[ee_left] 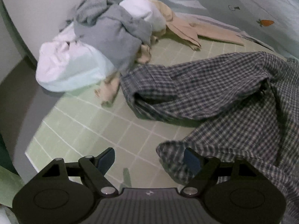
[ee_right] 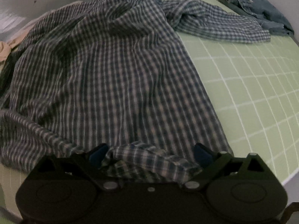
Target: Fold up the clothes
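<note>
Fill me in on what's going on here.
A person with a gripper in each hand is folding clothes on a green gridded sheet. The plaid shirt lies spread and rumpled. A bunch of its fabric sits between the right gripper's fingers; the left gripper is open at the shirt's edge. More clothes wait piled behind.

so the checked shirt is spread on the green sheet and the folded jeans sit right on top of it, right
Not quite. The checked shirt does lie on the green sheet, but the jeans sit directly on the sheet beside the shirt's sleeve, not on top of it. The right wrist view shows this.
</note>
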